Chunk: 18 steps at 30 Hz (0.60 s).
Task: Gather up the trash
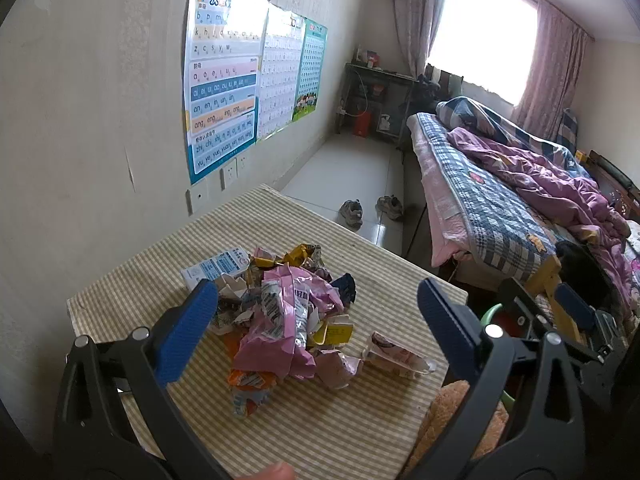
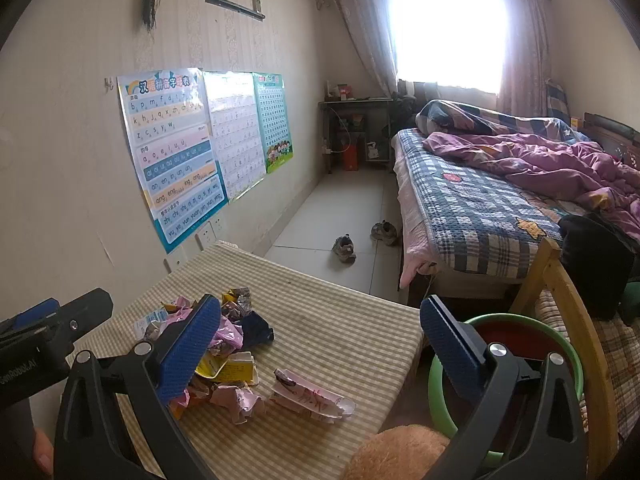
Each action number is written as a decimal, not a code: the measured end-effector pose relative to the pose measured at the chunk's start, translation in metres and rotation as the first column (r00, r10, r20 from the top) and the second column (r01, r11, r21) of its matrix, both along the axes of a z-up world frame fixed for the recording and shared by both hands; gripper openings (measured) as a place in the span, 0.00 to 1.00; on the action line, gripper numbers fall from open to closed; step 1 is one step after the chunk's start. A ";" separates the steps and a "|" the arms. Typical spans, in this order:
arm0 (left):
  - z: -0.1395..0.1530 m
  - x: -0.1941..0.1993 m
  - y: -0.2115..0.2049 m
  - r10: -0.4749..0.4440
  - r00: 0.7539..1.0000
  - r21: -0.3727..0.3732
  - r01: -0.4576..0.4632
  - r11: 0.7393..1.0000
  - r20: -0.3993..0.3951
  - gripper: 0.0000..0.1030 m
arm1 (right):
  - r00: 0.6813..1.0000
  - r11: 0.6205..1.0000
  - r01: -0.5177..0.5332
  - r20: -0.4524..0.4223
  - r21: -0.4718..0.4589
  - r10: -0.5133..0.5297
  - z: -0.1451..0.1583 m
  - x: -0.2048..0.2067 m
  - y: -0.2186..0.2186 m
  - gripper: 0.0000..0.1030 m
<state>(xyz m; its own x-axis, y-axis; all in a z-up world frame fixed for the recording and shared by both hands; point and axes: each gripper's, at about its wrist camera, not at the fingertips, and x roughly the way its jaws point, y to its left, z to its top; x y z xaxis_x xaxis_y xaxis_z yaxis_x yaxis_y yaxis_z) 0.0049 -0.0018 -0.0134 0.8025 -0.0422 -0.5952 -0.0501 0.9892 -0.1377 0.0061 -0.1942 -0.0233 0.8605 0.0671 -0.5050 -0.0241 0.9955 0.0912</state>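
A heap of trash [image 1: 280, 312] lies on the table [image 1: 360, 432], one flattened wrapper [image 2: 310, 396] just right of it, a basin [image 2: 568, 352] beyond the table's right edge, the bed [image 2: 492, 216] behind.

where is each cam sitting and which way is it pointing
Left wrist: on the left gripper, looking over the trash pile toward the window; its open blue fingers and a fingertip show.
Right wrist: on the right gripper, further right, above the green bin; open fingers, the left gripper at the left edge.
Shared: pile, striped table, posters, bed.
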 end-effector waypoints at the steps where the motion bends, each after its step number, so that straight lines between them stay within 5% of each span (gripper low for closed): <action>1: 0.000 -0.001 0.000 0.000 1.000 0.002 0.000 1.000 0.002 0.95 | 1.000 1.000 0.000 0.000 0.001 0.000 0.000 0.000 0.000 0.93; 18: -0.004 -0.002 -0.004 -0.011 1.000 -0.001 0.011 1.000 -0.002 0.95 | 1.000 1.000 0.004 -0.003 0.006 -0.004 -0.002 0.000 -0.003 0.93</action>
<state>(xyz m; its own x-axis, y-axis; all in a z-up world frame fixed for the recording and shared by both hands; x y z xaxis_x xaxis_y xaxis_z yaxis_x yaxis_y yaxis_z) 0.0033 -0.0057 -0.0178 0.8006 -0.0521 -0.5970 -0.0391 0.9895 -0.1388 0.0062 -0.1971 -0.0252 0.8595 0.0666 -0.5067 -0.0198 0.9951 0.0973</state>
